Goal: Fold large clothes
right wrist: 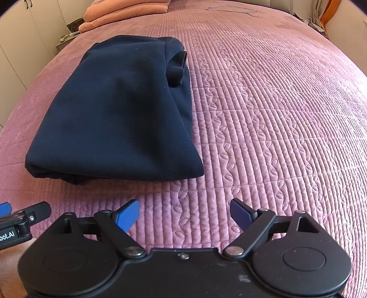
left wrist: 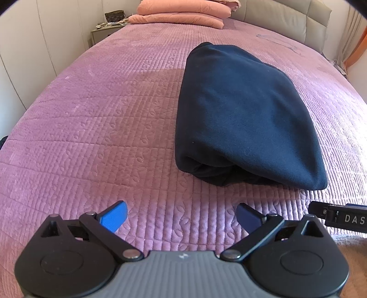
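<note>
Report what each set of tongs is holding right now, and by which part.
Nothing is held. The left tongs and right tongs both stand open above the pink bedspread, apart from the folded navy garment.

your folded garment (left wrist: 243, 114) is a plain dark navy, with no print on it. the bed cover (left wrist: 103, 137) under it is mauve-pink, quilted in fine ribs with rows of small leaf shapes. the pillows (left wrist: 181, 13) are salmon. your fingers (left wrist: 113, 217) carry bright blue pads on black linkages.
</note>
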{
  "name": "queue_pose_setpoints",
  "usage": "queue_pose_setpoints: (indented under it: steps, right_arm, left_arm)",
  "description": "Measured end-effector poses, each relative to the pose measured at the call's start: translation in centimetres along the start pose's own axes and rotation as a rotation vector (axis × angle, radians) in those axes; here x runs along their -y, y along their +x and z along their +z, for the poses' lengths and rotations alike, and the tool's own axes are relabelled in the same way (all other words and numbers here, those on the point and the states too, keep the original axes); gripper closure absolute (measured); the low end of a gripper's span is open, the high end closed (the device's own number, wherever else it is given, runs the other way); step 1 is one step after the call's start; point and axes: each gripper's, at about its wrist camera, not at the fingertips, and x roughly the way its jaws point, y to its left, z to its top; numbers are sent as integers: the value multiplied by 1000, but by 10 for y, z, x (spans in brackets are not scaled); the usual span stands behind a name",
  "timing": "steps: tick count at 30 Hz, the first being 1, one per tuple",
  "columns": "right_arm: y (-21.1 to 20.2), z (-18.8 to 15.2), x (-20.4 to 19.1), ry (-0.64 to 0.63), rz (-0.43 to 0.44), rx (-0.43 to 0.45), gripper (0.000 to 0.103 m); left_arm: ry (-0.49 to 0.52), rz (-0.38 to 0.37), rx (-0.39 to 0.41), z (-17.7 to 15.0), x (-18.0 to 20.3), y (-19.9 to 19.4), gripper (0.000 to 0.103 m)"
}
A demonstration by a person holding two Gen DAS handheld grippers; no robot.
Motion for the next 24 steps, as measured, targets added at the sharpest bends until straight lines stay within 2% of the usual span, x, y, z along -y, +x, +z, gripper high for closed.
queue_pose_setpoints:
  steps: [8, 15, 24]
  right_arm:
    - [-1, 1, 1, 3, 6, -1, 1]
    - [-1, 1, 0, 1, 9, -4, 1]
    - [1, 3, 3, -6, 17, -13, 1]
  left_arm:
    - [16, 3, 0, 0, 0, 1, 1]
    - [17, -28, -4, 0, 0, 2, 0]
    - [51, -13, -1, 0, 5, 2, 0]
